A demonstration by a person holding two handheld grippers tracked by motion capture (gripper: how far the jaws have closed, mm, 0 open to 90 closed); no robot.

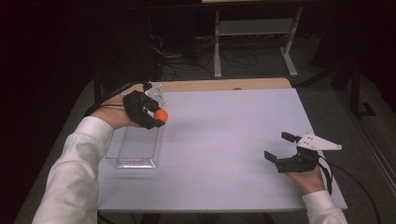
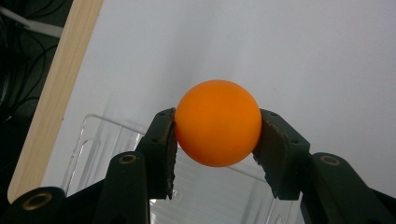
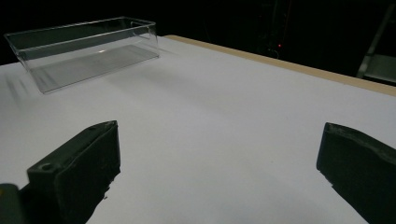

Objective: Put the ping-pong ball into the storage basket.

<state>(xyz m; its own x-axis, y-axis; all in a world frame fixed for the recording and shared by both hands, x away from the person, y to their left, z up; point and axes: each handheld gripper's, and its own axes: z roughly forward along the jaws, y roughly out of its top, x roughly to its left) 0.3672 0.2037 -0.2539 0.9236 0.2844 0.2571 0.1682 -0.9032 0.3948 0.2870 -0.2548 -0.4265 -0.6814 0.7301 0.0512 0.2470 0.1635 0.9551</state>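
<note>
While your left tongs (image 1: 159,112) hang over the far left part of the bench (image 1: 224,140), they are clenched on the ball (image 1: 161,115). Seen from the left gripper view, the two pads (image 2: 164,149) press the ball (image 2: 218,122) at its sides, about at its widest, with most of it standing clear beyond the jaw tips. Your left hand (image 1: 114,112) comes in from the left edge with the wrist bent, so these tongs point toward the middle of the bench and a little down; the grey plate sits on their far side. The ball is off the bench, above the far right corner of the tray (image 1: 133,147). From the left gripper view the tray (image 2: 107,144) lies below and behind the jaws, its near rim just under the ball.

Your right tongs (image 1: 279,148) are released, the jaws set wide apart with nothing between them. In the right gripper view the gap (image 3: 219,182) between them shows bare bench (image 3: 224,116). Your right hand (image 1: 306,177) rests low at the near right of the bench, palm side toward you, and these tongs point left across the surface toward the tray (image 3: 84,51), which stands well apart from them. The tray is clear plastic, oblong and open on top, lying flat near the left edge of the bench. Your sleeves are white, and the left forearm crosses the near left corner.
</note>
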